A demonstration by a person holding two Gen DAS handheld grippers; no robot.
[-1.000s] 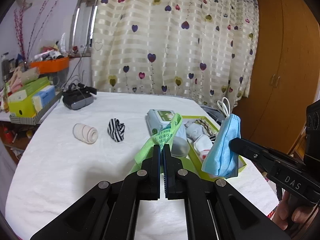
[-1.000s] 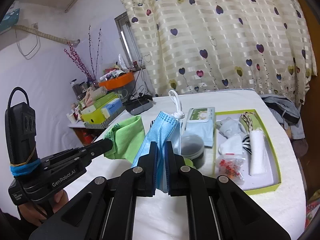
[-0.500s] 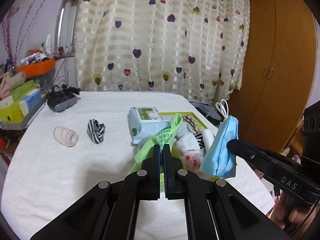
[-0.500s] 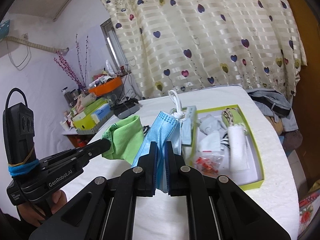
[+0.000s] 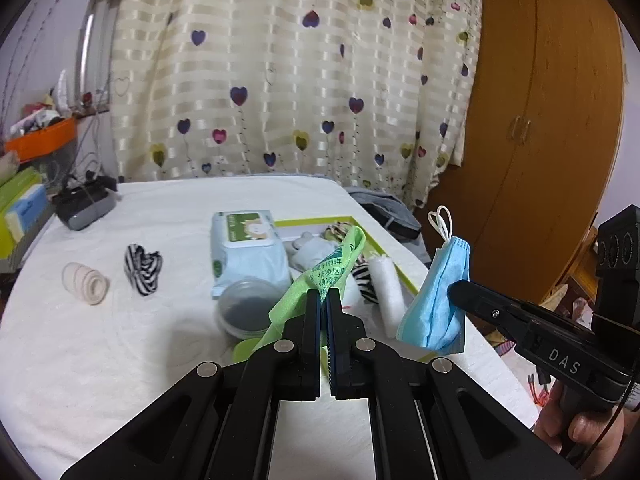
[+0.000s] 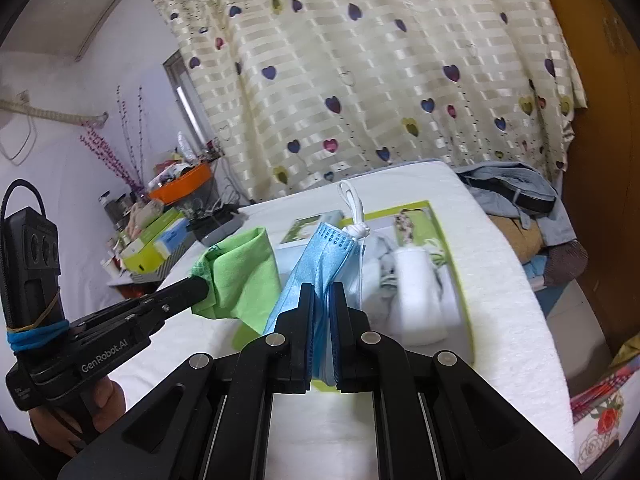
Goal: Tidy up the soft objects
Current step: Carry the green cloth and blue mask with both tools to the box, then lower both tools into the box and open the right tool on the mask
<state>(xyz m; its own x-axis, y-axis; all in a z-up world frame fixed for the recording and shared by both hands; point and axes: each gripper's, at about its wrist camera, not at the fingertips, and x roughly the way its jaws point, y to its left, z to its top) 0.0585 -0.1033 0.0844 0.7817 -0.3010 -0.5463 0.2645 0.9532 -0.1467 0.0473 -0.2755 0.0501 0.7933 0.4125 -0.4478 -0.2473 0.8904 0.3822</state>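
We saw a green cloth (image 5: 328,272) with printed characters and a folded blue face mask (image 5: 440,296) with knotted white loops, both lifted above the green-rimmed tray (image 5: 404,280). A white roll (image 5: 386,292) and striped fabric (image 5: 366,280) lay inside the tray.

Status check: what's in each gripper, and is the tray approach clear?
Left gripper shut on green cloth. Right gripper shut on blue face mask. Green-rimmed tray ahead, partly full; round lidded tub beside it.
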